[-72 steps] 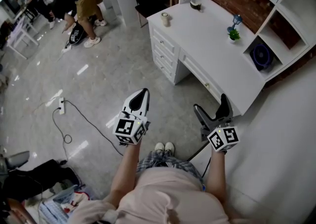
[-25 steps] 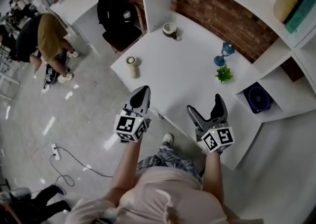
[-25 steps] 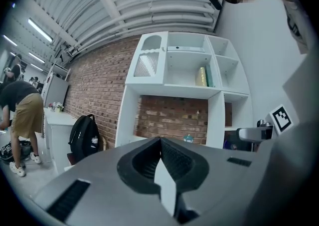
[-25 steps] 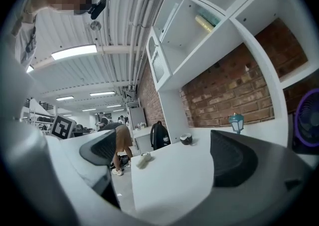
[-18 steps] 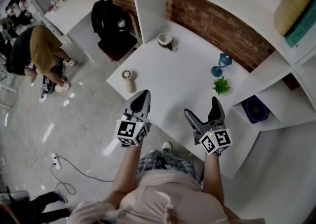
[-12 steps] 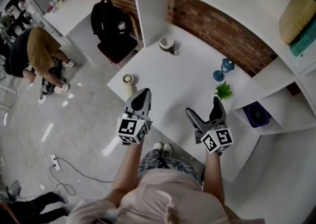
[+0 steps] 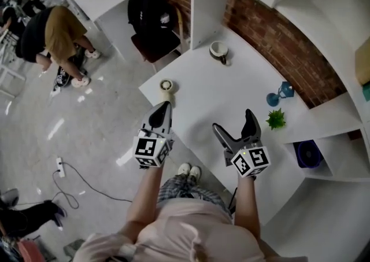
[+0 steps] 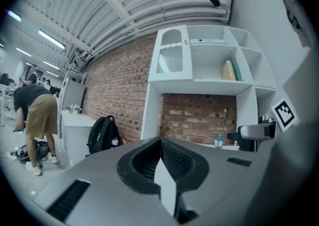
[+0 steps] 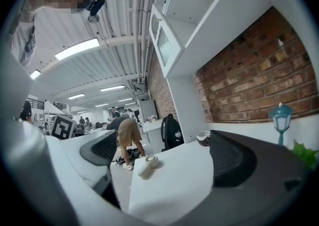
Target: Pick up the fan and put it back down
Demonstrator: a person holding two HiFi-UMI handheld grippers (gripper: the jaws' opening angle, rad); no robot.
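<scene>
A small white hand-held fan [image 7: 166,87] lies at the near left corner of the white desk [image 7: 231,90]; the right gripper view shows the fan [image 9: 145,163] on its side. My left gripper [image 7: 162,113] is shut and empty, its tip just short of that fan, over the desk's edge. In its own view the left gripper [image 8: 160,142] has its jaws meeting. My right gripper [image 7: 233,123] is open and empty above the desk's front part; between its jaws [image 9: 164,157] shows bare desk. A round blue object [image 7: 308,155], possibly another fan, sits in a shelf cubby at the right.
On the desk stand a mug [image 7: 219,51], a blue lantern [image 7: 280,93] and a small green plant [image 7: 276,119] by the brick wall. A black backpack [image 7: 151,9] rests on a chair left of the desk. A person [image 7: 52,29] bends over far left. A power strip [image 7: 59,166] lies on the floor.
The view has swung, so the desk now sits further right and the white fan lies just ahead of my left gripper. Both grippers keep the same pose, left shut and right open.
</scene>
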